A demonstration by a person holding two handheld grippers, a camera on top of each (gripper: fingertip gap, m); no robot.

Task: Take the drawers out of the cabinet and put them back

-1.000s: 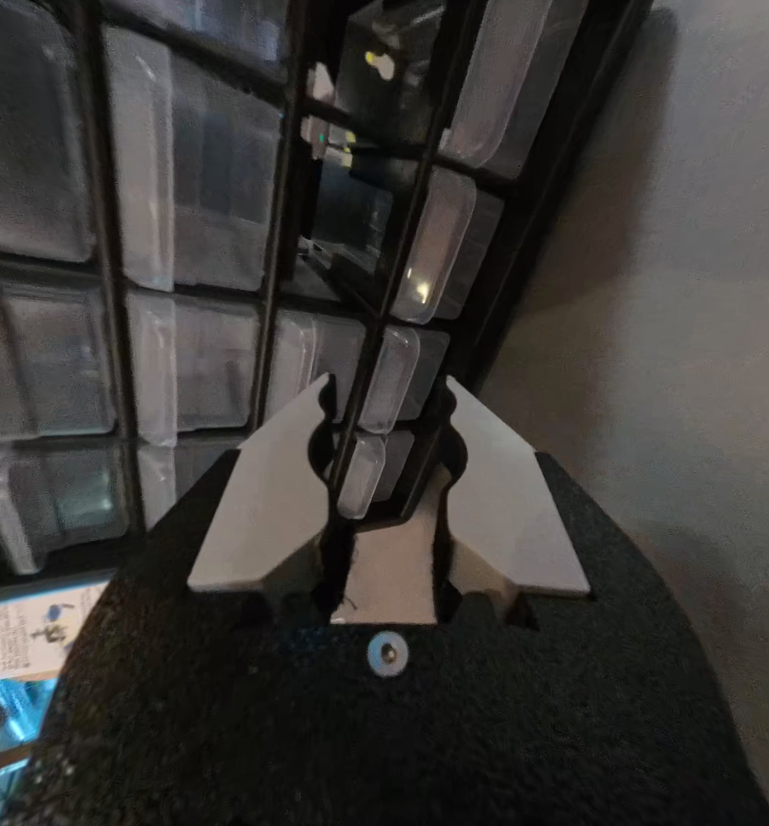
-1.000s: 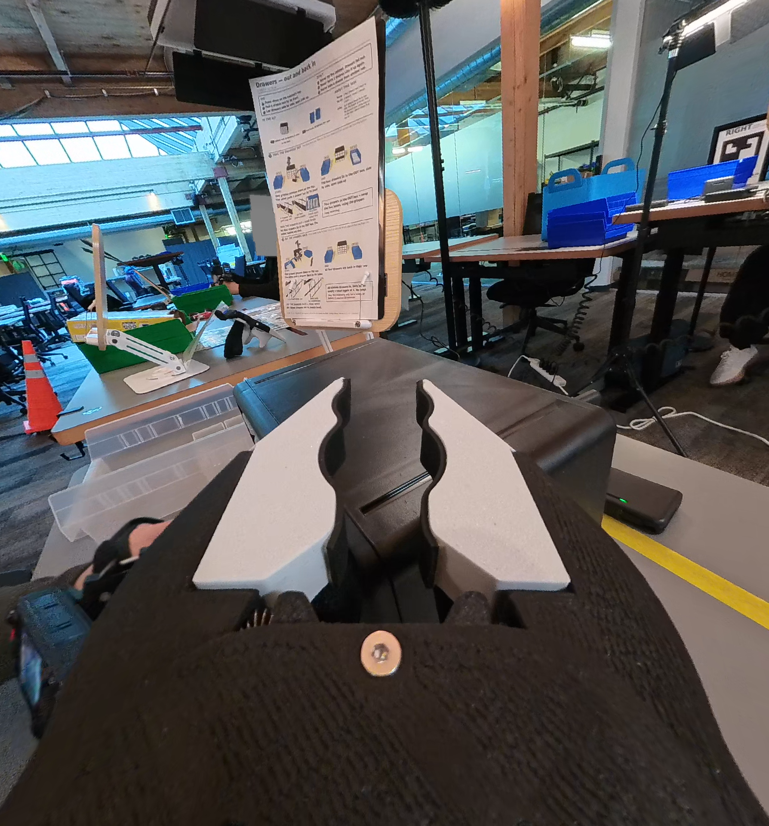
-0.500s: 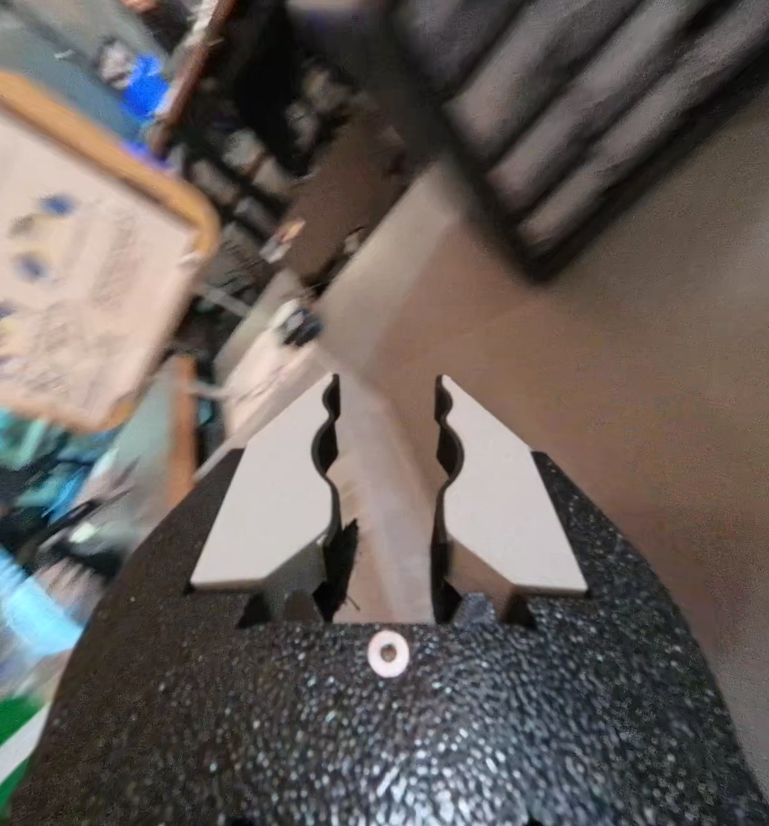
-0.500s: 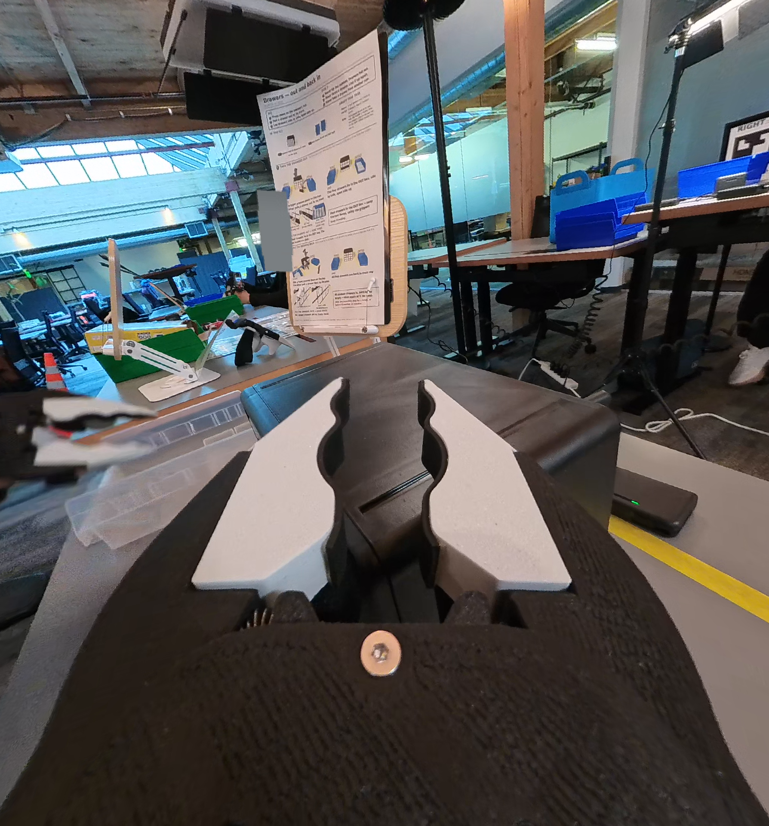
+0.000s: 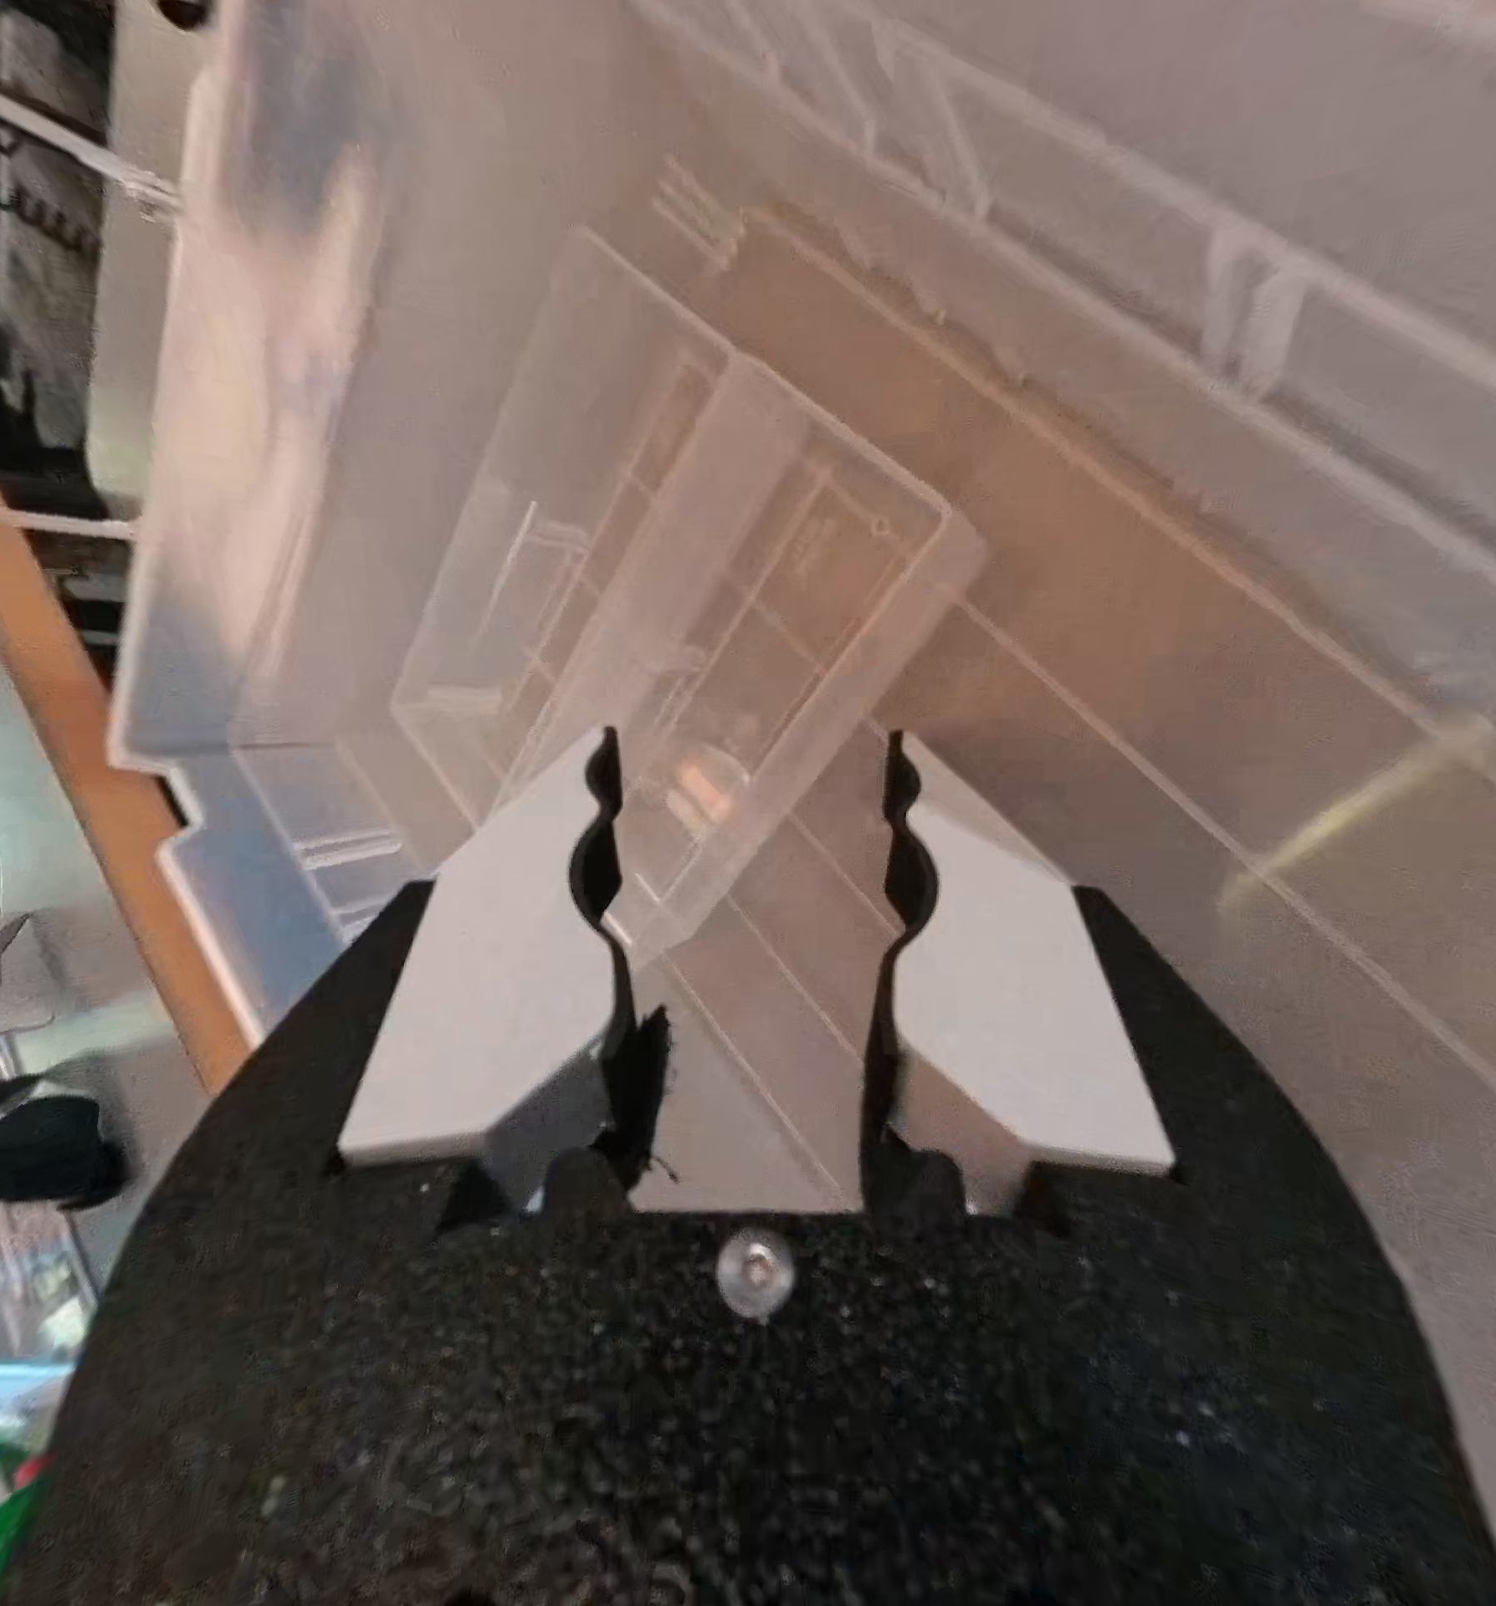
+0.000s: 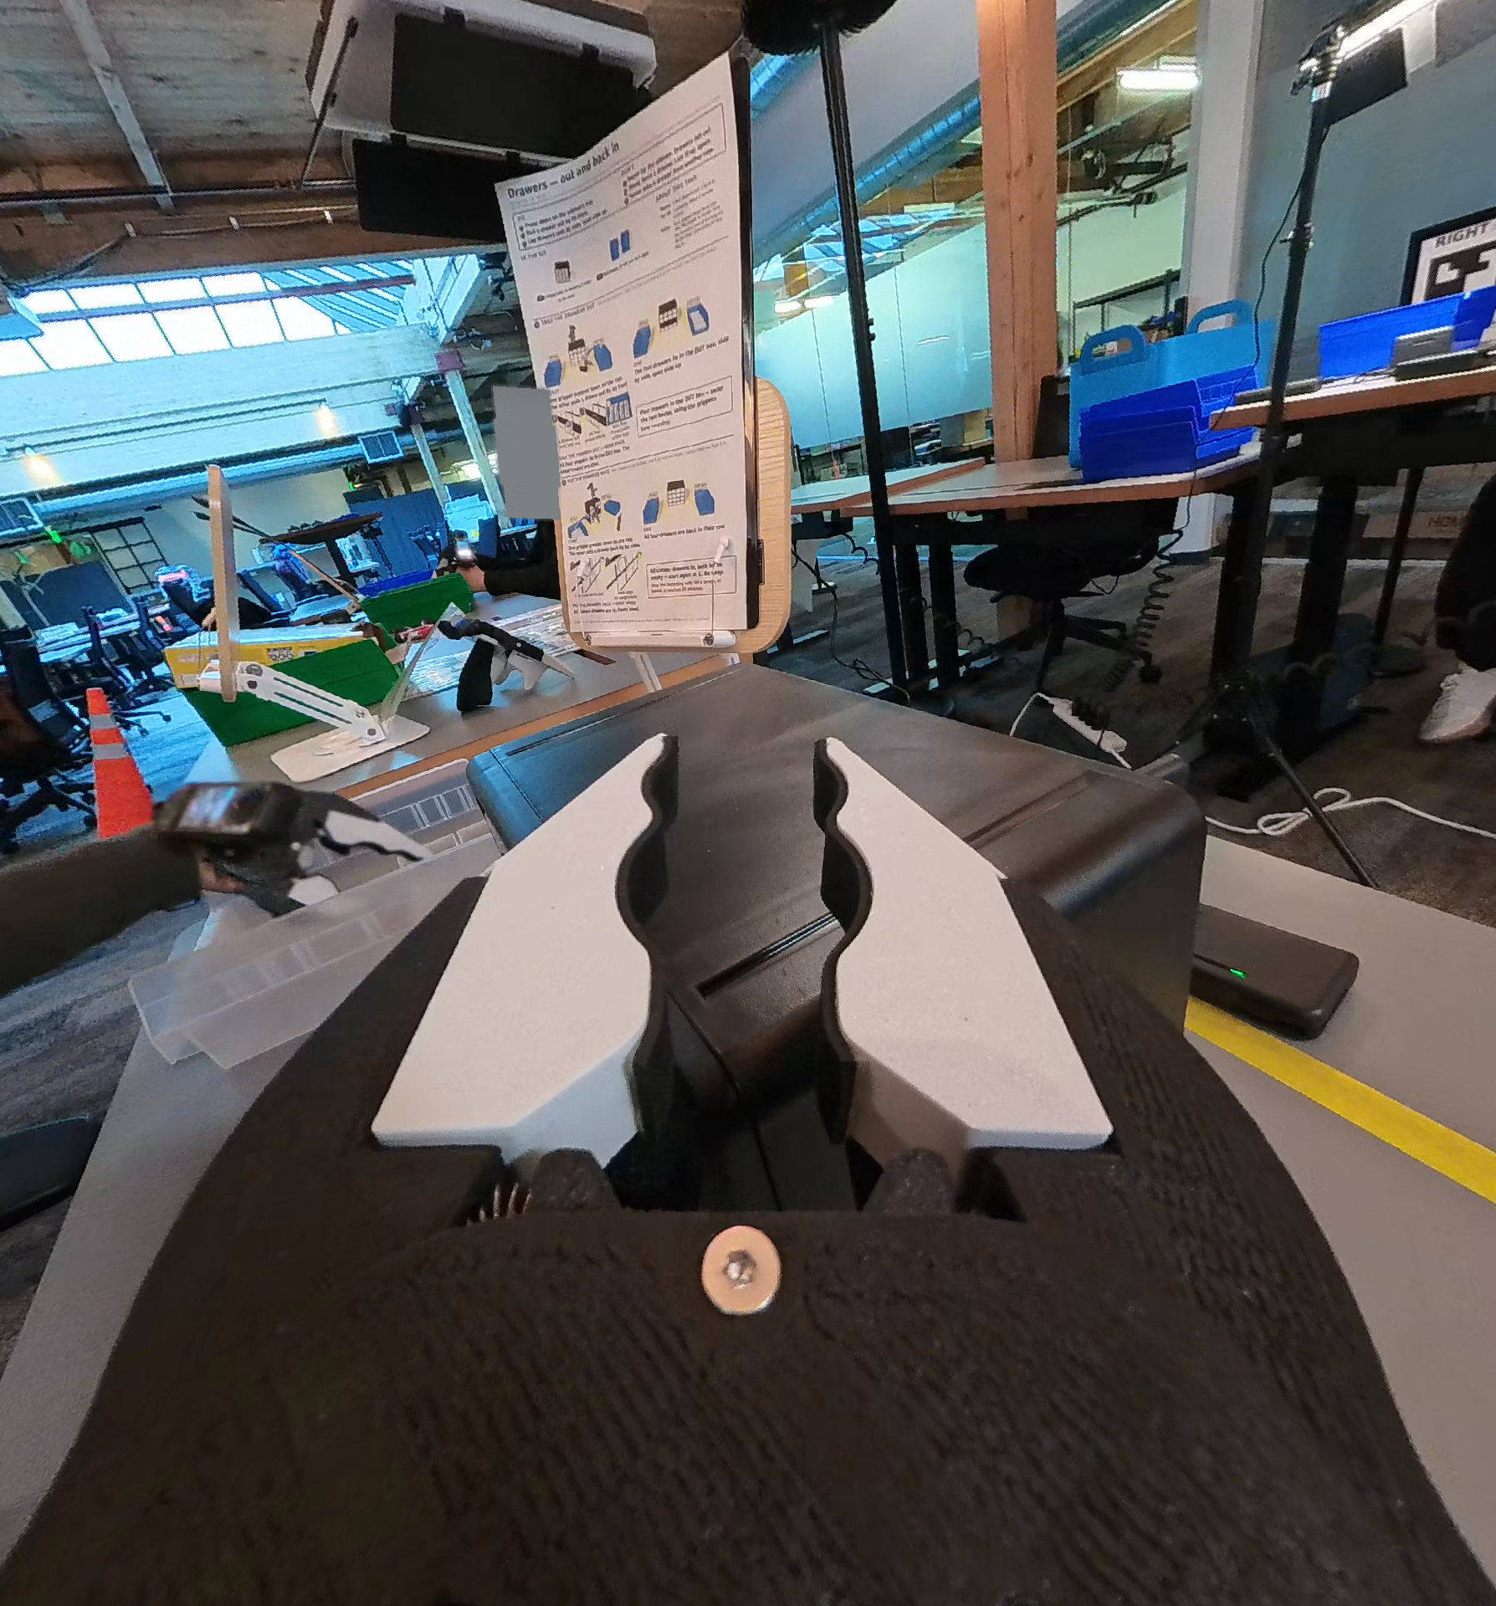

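One clear drawer (image 5: 684, 608) lies in the clear bin (image 5: 1249, 348) at my left gripper's (image 5: 749, 782) twelve o'clock; fingers spread, empty. Right gripper (image 6: 740, 765), fingers apart, hovers over the cabinet (image 6: 1075, 834). Slick plastic could slip when I pinch.

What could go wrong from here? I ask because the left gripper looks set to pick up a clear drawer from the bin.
1. The small clear drawer lies askew to the open left gripper, with only a corner between the fingers; a pinch there may slip.
2. The clear bin overhangs the table edge; pressing down could tip it.
3. The right gripper rests open on the black cabinet; easing off might let it shift.
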